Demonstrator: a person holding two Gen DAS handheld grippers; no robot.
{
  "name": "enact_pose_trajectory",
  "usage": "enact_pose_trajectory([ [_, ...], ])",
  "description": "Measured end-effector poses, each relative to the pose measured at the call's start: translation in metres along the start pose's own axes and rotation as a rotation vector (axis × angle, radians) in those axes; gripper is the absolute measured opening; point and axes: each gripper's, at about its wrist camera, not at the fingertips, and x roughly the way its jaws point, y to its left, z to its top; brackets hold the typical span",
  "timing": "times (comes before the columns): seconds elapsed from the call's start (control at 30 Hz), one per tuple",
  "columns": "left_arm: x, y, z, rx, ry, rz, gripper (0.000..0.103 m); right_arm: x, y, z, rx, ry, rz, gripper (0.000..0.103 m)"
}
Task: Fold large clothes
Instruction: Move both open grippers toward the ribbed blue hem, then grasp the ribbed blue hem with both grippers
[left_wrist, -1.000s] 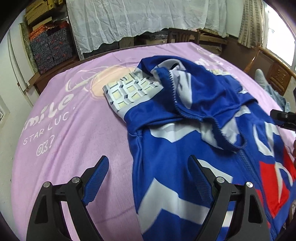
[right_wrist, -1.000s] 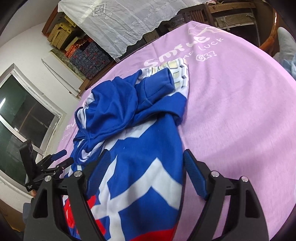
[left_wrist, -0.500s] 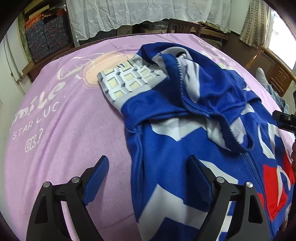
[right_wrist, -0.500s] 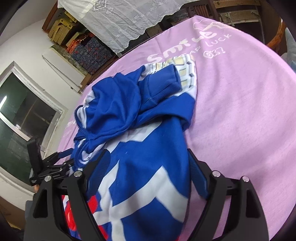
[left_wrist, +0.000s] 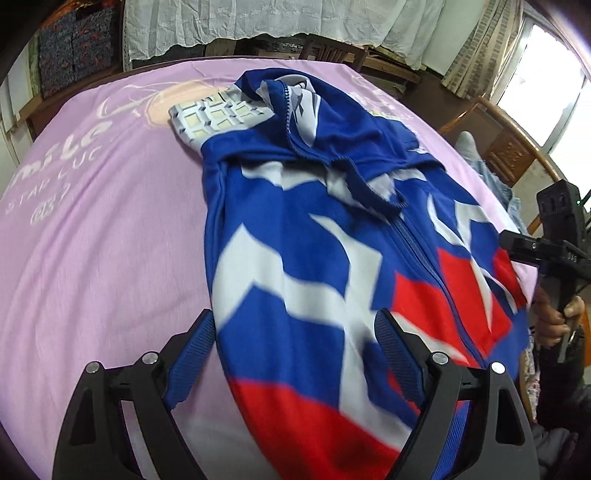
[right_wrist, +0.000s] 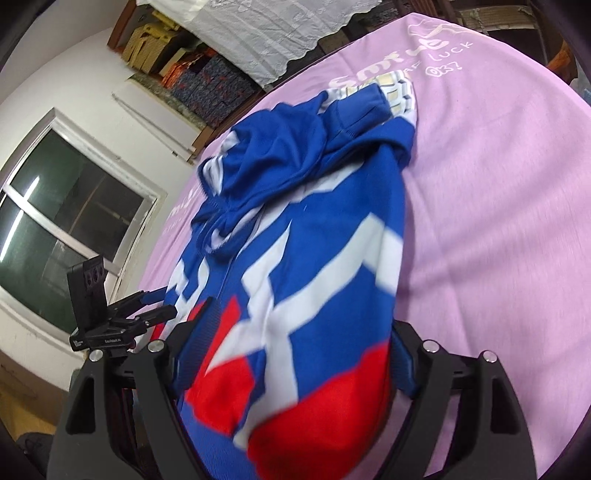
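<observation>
Lying spread lengthwise on the lilac printed bedspread (left_wrist: 103, 229), zip side up: a blue, white and red zip-up hooded jacket (left_wrist: 317, 236), hood crumpled at the far end over a grey-and-cream checked sleeve panel (left_wrist: 218, 118), red hem band nearest the cameras

Hovering at the near hem, left side: the left gripper (left_wrist: 295, 354), blue-padded fingers (left_wrist: 192, 354) spread wide, one over bare bedspread just beside the jacket's edge, the other over the blue and white fabric; gripping nothing, though contact with the cloth underneath not clear

Straddling the hem on the other side: the right gripper (right_wrist: 295, 350), fingers (right_wrist: 195, 343) likewise parted wide, red and blue fabric bulging up between them; released, not pinched on the cloth

Showing at the right edge of the left wrist view: the right gripper's black body, with the person's hand (left_wrist: 557, 317) wrapped round its handle

Standing beyond the bed: a white lace cloth (left_wrist: 280, 18) draped over furniture, patterned storage boxes (right_wrist: 210, 85), a window (right_wrist: 66, 225). Blurring slightly: the near fabric in both views
</observation>
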Motion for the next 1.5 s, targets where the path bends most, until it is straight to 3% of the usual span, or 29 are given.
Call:
enact_pose_trajectory([
  [0.17,-0.016,0.004,-0.022,-0.059,-0.016,-0.081,0.087,-0.012,0.01,-0.023,-0.034,0.002,0.013,0.079],
  [0.37,-0.028,-0.007,-0.042,-0.097,-0.007,-0.257,0.087,-0.025,0.018,-0.044,-0.051,-0.015,0.054,0.074],
  [0.53,-0.022,-0.016,-0.042,-0.07,-0.038,-0.237,0.084,-0.03,0.011,-0.049,-0.029,-0.032,0.065,0.053],
  [0.67,-0.017,-0.016,-0.039,-0.065,-0.036,-0.236,0.057,-0.031,0.007,-0.05,-0.035,-0.029,0.054,0.046],
  [0.8,-0.021,-0.021,-0.046,-0.032,-0.041,-0.221,0.057,-0.033,0.011,-0.061,-0.087,-0.002,0.056,0.046],
  [1.0,-0.022,-0.018,-0.049,-0.061,-0.053,-0.242,0.058,-0.029,0.018,-0.067,-0.115,-0.002,0.056,0.046],
  [1.2,-0.024,-0.033,-0.055,0.0,-0.077,-0.144,0.062,-0.025,0.02,-0.063,-0.126,0.001,0.053,0.046],
  [1.37,-0.031,-0.022,-0.065,-0.065,-0.091,-0.258,0.064,-0.026,0.019,-0.065,-0.113,-0.006,0.052,0.046],
  [1.5,-0.031,-0.016,-0.068,-0.071,-0.114,-0.307,0.067,-0.025,0.02,-0.066,-0.118,-0.018,0.05,0.048],
])
